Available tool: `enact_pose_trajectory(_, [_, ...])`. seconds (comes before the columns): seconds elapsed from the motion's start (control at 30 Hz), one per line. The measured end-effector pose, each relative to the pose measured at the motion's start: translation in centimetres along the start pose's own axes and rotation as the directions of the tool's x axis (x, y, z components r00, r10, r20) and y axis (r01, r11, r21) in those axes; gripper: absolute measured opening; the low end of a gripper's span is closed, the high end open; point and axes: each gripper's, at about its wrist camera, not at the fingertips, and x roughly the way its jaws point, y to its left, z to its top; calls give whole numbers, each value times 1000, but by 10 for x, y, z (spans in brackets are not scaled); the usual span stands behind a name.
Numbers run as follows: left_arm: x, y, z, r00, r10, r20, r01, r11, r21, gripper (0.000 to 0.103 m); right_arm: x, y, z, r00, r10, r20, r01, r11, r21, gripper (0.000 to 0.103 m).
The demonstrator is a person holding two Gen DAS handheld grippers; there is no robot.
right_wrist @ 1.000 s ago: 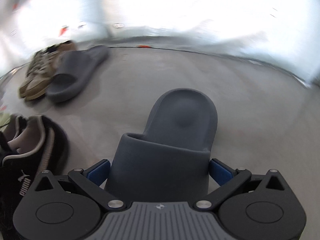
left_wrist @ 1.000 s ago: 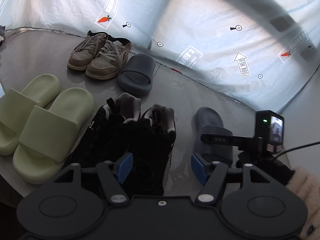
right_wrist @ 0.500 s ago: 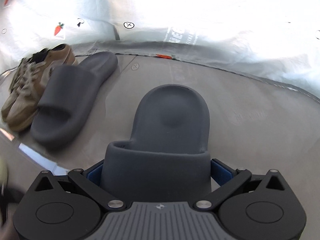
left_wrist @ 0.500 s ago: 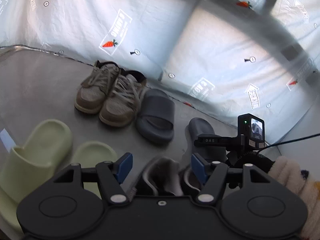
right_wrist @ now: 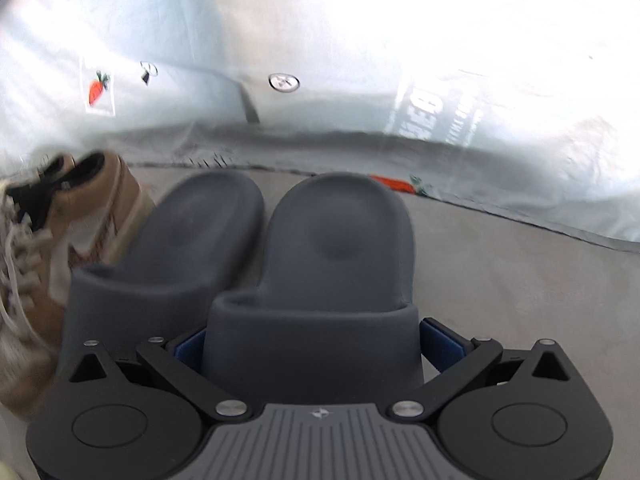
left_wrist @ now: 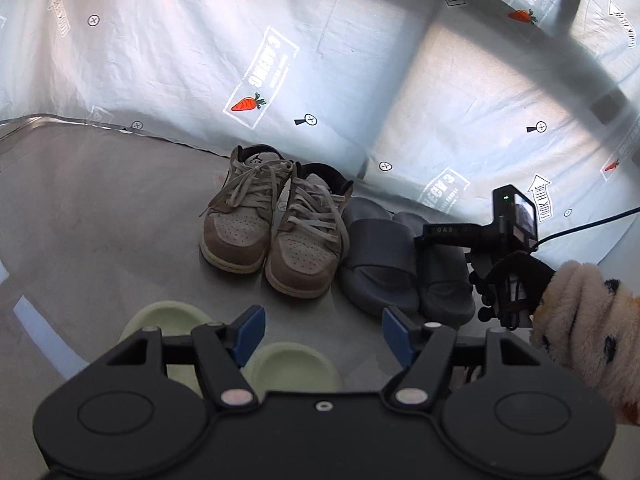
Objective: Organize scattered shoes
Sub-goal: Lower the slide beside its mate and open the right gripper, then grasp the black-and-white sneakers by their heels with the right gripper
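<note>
My right gripper (right_wrist: pixel 316 340) is shut on the strap of a dark grey slide (right_wrist: pixel 336 256), which lies directly beside its matching slide (right_wrist: pixel 172 256). In the left wrist view the two grey slides (left_wrist: pixel 380 264) (left_wrist: pixel 444 280) sit side by side to the right of a pair of tan laced sneakers (left_wrist: pixel 272 220); the right gripper's body (left_wrist: pixel 496 248) and a fuzzy sleeve (left_wrist: pixel 584 320) reach in over the outer slide. My left gripper (left_wrist: pixel 322 332) stands open above the toes of two pale green slides (left_wrist: pixel 288 364), with nothing between its fingers.
The shoes rest on a grey floor (left_wrist: pixel 100 220) bounded by a white printed sheet wall (left_wrist: pixel 280 60) close behind the sneakers and slides. A tan sneaker (right_wrist: pixel 60 240) lies left of the slides in the right wrist view. A black cable (left_wrist: pixel 592 224) runs right.
The right gripper carried the grey slide forward and leftward until it lies beside its mate. The left gripper rose and tilted up; the black sneakers dropped out of its view.
</note>
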Motion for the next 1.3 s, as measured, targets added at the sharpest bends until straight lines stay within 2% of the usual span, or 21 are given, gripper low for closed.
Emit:
enact_pose_trajectory(0.07, [7,5,6,1000,-24,2,24,1000,-1,66,-14,-6,0,998,36,52,-39,998,53,103])
enact_pose_trajectory(0.13, [14,9,10,999,-51,-1,51,999,-12,66,-37,-14,-3,987,77,139,-91,992,93,103])
enact_pose_trajectory(0.17, [17,9,11,998,-61,-3,61,998,-18,66,-42,-17,-5,987,72,147,-89,990,109,103])
enact_pose_trajectory(0.27, [28,8,15,995,-103,-12,103,995,-20,66,-49,-24,-12,991,39,125,-58,986,154,102])
enact_pose_trajectory(0.3, [28,7,16,993,-114,-8,114,993,-13,66,-46,-25,-16,995,38,97,-53,987,152,97])
enact_pose_trajectory(0.33, [27,5,16,992,-124,0,124,992,-7,66,-44,-27,-21,995,66,79,-77,986,149,91])
enact_pose_trajectory(0.37, [26,3,17,991,-134,9,134,991,0,66,-43,-27,-24,994,86,70,-96,985,146,91])
enact_pose_trajectory(0.5, [22,-4,19,988,-150,28,150,989,8,66,-45,-8,-35,998,52,33,-53,998,32,91])
enact_pose_trajectory(0.57, [15,-8,19,988,-149,46,149,989,12,66,-45,-7,-37,998,51,28,-52,998,19,91])
enact_pose_trajectory(0.63, [7,-11,19,988,-140,62,140,990,16,66,-47,-10,-38,998,67,21,-68,997,42,91])
enact_pose_trajectory(0.73, [-9,-16,16,990,-106,88,105,994,24,67,-70,-16,-44,993,105,45,-111,984,138,91])
enact_pose_trajectory(0.87, [-31,-21,-3,994,-58,92,59,998,-8,67,-119,-9,-73,989,88,119,-107,981,162,96])
enact_pose_trajectory(0.97, [-43,-27,-22,997,-28,67,30,999,-35,67,-157,-1,-116,988,83,131,-106,979,177,99])
enact_pose_trajectory(1.1, [-61,-42,-45,998,-18,52,21,999,-49,67,-197,7,-170,989,93,116,-110,981,157,99])
enact_pose_trajectory(1.3, [-88,-78,-79,999,-2,44,4,999,-45,68,-223,23,-205,985,147,85,-151,988,39,100])
